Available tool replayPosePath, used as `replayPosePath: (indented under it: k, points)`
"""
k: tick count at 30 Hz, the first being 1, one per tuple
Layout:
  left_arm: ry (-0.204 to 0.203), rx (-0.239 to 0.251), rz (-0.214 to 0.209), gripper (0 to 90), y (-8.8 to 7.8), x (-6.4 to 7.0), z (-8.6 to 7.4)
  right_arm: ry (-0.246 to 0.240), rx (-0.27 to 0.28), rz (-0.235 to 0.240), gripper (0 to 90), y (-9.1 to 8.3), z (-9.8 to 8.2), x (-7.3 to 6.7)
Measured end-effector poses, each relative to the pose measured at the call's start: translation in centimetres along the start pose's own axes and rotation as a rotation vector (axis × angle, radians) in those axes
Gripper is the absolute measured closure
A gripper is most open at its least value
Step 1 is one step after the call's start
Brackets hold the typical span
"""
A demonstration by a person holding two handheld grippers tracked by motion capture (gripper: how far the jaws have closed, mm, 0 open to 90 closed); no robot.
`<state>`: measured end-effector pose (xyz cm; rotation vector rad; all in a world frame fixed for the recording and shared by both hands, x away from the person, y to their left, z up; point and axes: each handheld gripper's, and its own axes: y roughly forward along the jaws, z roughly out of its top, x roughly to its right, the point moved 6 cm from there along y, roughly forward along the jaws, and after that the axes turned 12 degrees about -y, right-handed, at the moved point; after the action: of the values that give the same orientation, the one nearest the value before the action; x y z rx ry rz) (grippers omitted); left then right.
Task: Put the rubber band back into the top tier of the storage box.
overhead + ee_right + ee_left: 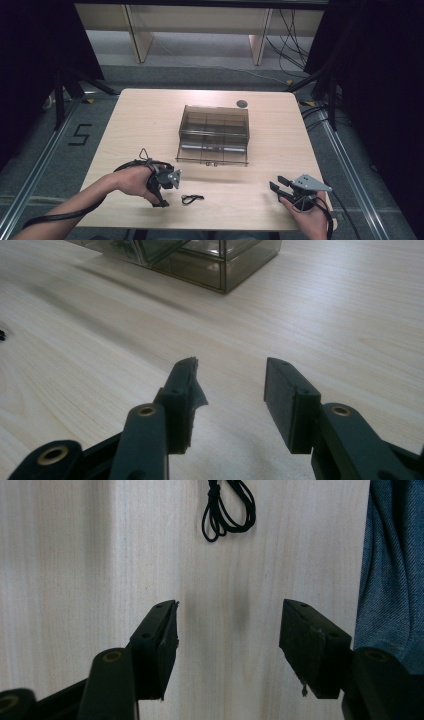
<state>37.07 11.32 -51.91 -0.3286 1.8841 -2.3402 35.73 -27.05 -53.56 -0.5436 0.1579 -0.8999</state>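
The left gripper (227,622) is being held jaws-down over the table (140,120), jaws spread wide, nothing between them. A black looped cord (192,199) is lying on the wood just beside it. The right gripper (230,385) is being held apart, likewise agape, pointing toward the smoked plastic drawer box (214,135).

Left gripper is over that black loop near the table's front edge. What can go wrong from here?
1. The black cord loop is thin and lies flat on the table; the open left gripper may close on wood and miss it.
2. It is limp, so a graze could push it toward the near edge.
3. The left gripper's trailing cable lies close and could snag.
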Motion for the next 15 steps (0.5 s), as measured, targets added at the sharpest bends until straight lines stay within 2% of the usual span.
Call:
replayPosePath:
  k: [15]
  points:
    - [0.02, 0.009, 0.0, 39.9, -0.1, -0.1, 1.4, 0.002, -0.002, 0.001, 57.3, 0.0, 0.0, 0.0]
